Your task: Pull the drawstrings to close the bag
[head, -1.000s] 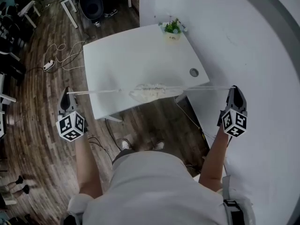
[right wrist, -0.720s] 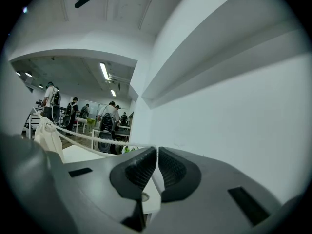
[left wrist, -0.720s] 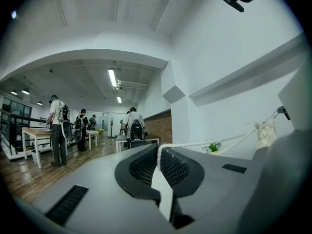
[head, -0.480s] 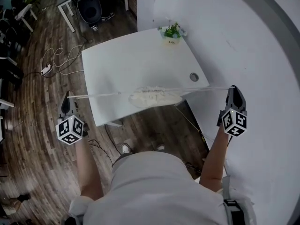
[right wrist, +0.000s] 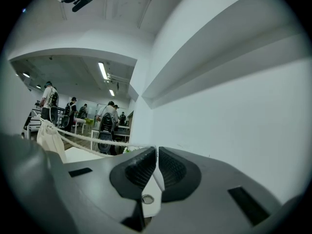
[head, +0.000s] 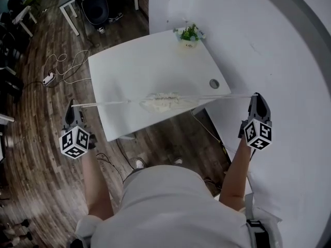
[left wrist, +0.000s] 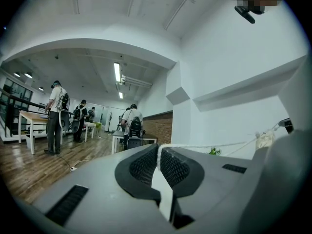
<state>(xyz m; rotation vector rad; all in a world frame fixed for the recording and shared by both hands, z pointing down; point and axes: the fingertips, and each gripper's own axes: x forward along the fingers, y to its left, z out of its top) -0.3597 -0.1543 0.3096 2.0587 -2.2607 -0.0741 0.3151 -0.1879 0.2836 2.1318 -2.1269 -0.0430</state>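
A white wall (head: pixel 279 45) is filling the right half of the head view, and a dark wooden floor (head: pixel 41 118) is taking up the left. A white table (head: pixel 139 71) is standing in the upper middle of the frame, and the person's light-clad torso (head: pixel 165 205) is filling the bottom centre.

The bag (head: pixel 163 101), pale and gathered into a narrow bunch, is sitting over the table's near edge at the centre of the frame. The pictures do not show whether it is resting on the tabletop. In the left gripper view the bag (left wrist: pixel 265 139) is hanging at the far right, and in the right gripper view it (right wrist: pixel 48 135) is hanging at the far left.

The left gripper (head: pixel 71 106) is at the lower left of the head view, well apart from the table. Its jaws (left wrist: pixel 159 152) are closed on the left drawstring (head: pixel 103 103), which is running taut from the bag. The right gripper (head: pixel 257 97) is at the right edge of the frame, against the wall. Its jaws (right wrist: pixel 156 155) are clamped together on the right drawstring (head: pixel 227 95), which is also stretching straight to the bag.

A small potted plant (head: pixel 190 33) is standing on the table's far edge, and a round hole (head: pixel 214 83) is showing near the table's right corner.
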